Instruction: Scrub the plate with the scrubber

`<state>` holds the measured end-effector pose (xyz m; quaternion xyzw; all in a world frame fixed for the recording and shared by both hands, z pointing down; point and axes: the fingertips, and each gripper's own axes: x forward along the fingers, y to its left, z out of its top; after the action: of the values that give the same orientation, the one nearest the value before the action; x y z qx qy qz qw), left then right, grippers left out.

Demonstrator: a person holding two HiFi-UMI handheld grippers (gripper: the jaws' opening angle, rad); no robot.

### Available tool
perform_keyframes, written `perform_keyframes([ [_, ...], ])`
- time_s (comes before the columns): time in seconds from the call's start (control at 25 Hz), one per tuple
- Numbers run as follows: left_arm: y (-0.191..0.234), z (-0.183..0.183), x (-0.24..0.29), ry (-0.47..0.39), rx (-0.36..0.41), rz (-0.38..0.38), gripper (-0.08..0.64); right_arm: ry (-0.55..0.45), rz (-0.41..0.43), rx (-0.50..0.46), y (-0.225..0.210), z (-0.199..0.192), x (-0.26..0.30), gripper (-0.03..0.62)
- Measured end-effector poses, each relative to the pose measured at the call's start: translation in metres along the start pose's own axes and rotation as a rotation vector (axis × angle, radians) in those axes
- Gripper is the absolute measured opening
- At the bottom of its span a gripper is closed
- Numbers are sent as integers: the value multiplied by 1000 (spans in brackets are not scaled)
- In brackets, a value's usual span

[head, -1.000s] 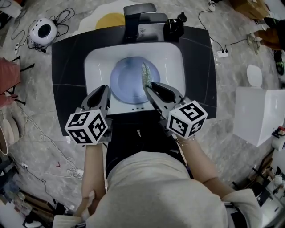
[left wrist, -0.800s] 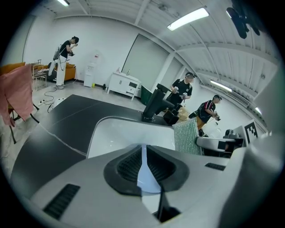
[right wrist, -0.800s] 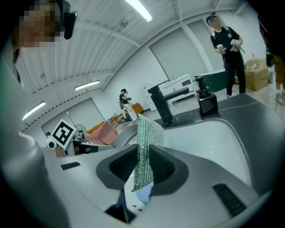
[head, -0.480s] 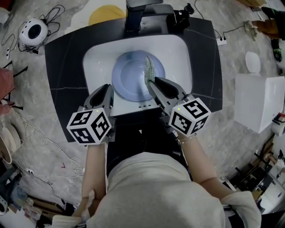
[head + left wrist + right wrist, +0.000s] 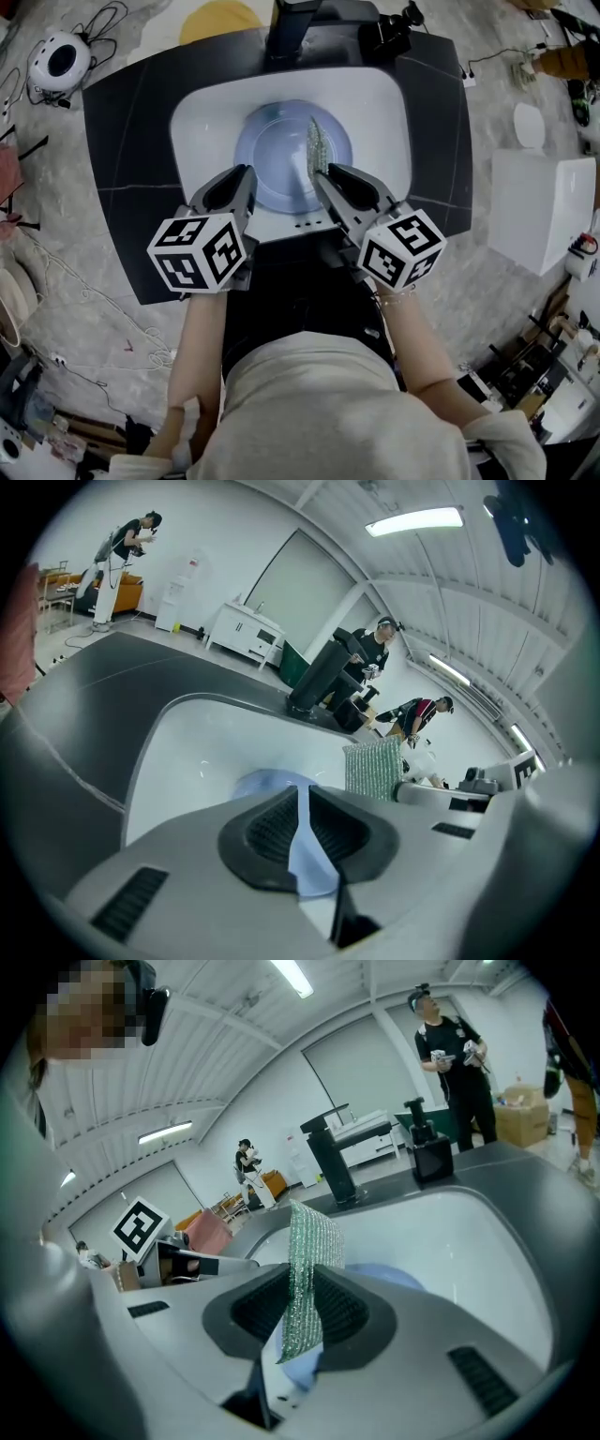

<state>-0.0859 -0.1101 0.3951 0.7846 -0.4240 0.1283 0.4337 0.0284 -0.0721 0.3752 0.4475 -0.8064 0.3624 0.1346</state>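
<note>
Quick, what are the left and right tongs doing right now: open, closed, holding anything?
Left tongs: closed on the blue plate, at its rim.
Right tongs: closed on the green scrubber.

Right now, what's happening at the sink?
A person works two handheld grippers over the white sink. The left gripper is shut on the near rim of the blue plate, steadying it in the basin. The right gripper is shut on the green scrubber, held on edge over the plate's right side.
</note>
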Motion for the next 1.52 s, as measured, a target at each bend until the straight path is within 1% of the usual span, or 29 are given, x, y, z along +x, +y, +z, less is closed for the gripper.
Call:
perform_keyframes([
  [0.16, 5, 0, 11, -16, -8, 30, 51, 18, 9, -18, -8, 0, 3, 92],
  [0.36, 14, 4, 23, -33, -2, 66, 51, 18, 54, -30, -15, -1, 11, 92],
  [0.52, 24, 4, 29, -31, 10, 110, 52, 51, 55, -75, -22, -3, 17, 92],
  [0.76, 30, -3, 44, 11, 29, 124, 107, 55, 89, -117, -33, -2, 25, 92],
  [0.92, 41, -6, 53, 34, 64, 180, 139, 69, 109, -125, -37, -5, 26, 92],
  [1.04, 53, -12, 56, 62, 57, 224, 156, 74, 117, -118, -38, -8, 26, 92],
  [1.16, 64, -22, 58, 117, 63, 281, 156, 68, 120, -100, -40, -11, 24, 92],
  [1.24, 70, -28, 59, 150, 72, 312, 135, 70, 121, -92, -41, -14, 22, 92],
  [1.36, 79, -35, 64, 183, 65, 338, 135, 83, 127, -92, -41, -19, 22, 92],
  [1.52, 87, -39, 69, 205, 70, 370, 137, 95, 136, -87, -42, -24, 22, 92],
])
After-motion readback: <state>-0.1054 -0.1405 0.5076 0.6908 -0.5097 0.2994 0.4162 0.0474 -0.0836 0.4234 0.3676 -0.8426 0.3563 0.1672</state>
